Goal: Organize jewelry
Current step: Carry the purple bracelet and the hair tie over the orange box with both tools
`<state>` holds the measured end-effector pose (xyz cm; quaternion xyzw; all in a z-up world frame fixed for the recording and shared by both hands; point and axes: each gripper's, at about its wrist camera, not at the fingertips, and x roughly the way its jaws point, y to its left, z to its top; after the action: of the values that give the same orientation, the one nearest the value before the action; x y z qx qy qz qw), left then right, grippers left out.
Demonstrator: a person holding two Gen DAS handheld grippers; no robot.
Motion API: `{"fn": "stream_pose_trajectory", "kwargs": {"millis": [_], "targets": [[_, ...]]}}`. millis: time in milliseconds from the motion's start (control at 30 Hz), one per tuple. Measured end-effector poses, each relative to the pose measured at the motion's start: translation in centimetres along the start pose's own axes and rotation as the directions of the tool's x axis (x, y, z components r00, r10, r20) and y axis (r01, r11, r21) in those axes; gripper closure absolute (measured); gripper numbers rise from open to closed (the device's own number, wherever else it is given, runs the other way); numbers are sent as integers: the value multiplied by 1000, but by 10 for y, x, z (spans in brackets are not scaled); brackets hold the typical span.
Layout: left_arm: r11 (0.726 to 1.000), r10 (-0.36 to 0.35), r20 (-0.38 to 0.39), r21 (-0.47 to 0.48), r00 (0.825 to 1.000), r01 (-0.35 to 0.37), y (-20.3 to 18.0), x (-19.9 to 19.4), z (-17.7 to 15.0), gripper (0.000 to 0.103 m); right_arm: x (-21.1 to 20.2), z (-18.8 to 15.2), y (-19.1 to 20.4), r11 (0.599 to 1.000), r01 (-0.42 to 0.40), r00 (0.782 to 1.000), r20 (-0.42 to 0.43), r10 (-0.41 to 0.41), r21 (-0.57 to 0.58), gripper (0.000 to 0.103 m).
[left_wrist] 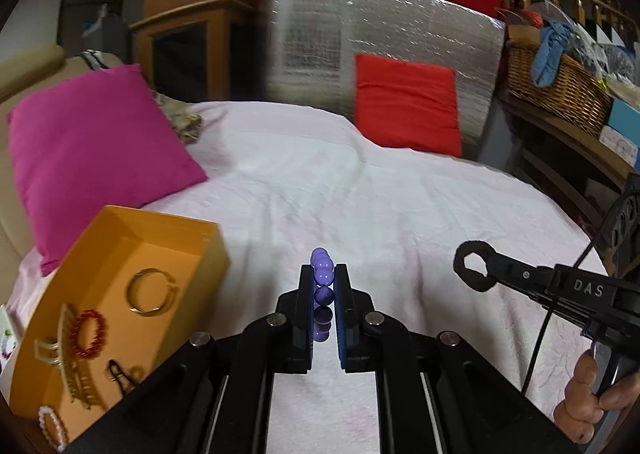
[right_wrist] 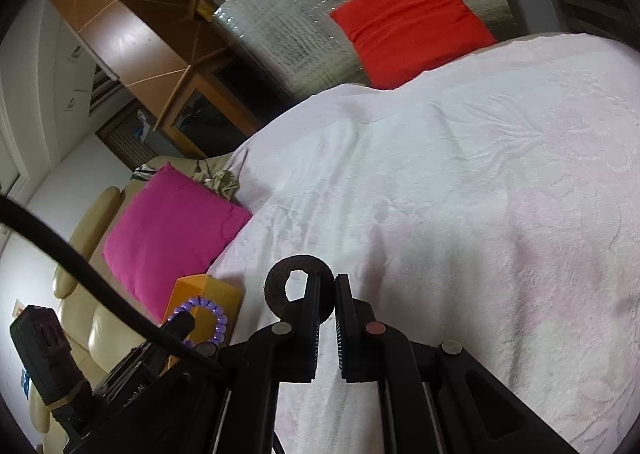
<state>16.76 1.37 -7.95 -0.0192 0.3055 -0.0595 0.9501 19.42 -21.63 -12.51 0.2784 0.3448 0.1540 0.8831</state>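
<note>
My left gripper (left_wrist: 324, 286) is shut on a purple bead bracelet (left_wrist: 322, 274), held above the white bedspread; the bracelet also shows in the right wrist view (right_wrist: 208, 314). My right gripper (right_wrist: 327, 294) is shut on a black hair tie (right_wrist: 296, 286), which also shows at the right of the left wrist view (left_wrist: 474, 266). An orange box (left_wrist: 120, 294) sits at the left. It holds a gold bangle (left_wrist: 150, 292), a red bead bracelet (left_wrist: 89, 334), a beige hair claw (left_wrist: 68, 366), a pearl bracelet (left_wrist: 50, 428) and a dark clip (left_wrist: 120, 374).
A white bedspread (left_wrist: 360, 194) covers the bed. A magenta pillow (left_wrist: 92, 158) lies behind the box. A red pillow (left_wrist: 406, 106) leans on a silver foil panel (left_wrist: 320, 50). A wicker basket (left_wrist: 556, 86) stands on a shelf at the right.
</note>
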Motion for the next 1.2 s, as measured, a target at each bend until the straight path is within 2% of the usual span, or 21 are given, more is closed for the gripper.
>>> {"fn": "stream_pose_trajectory", "kwargs": {"millis": [233,667,867,1200], "targets": [[998,60,30,-9,998,-60,18,-7,2,94,6,-11,23,998,-28,1000,-6,28,-49,95],[992,114,63,-66,991,-110,57,-6,14,94,35,-23,50,994,-69,997,-48,66,-80,95],[984,158,101,-102,982,-148,77,-13,20,94,36,-28,65,989,-99,994,-47,94,-114,95],[966,224,109,-157,969,-206,107,-16,24,94,39,-39,91,973,-143,989,-57,134,-180,95]]}}
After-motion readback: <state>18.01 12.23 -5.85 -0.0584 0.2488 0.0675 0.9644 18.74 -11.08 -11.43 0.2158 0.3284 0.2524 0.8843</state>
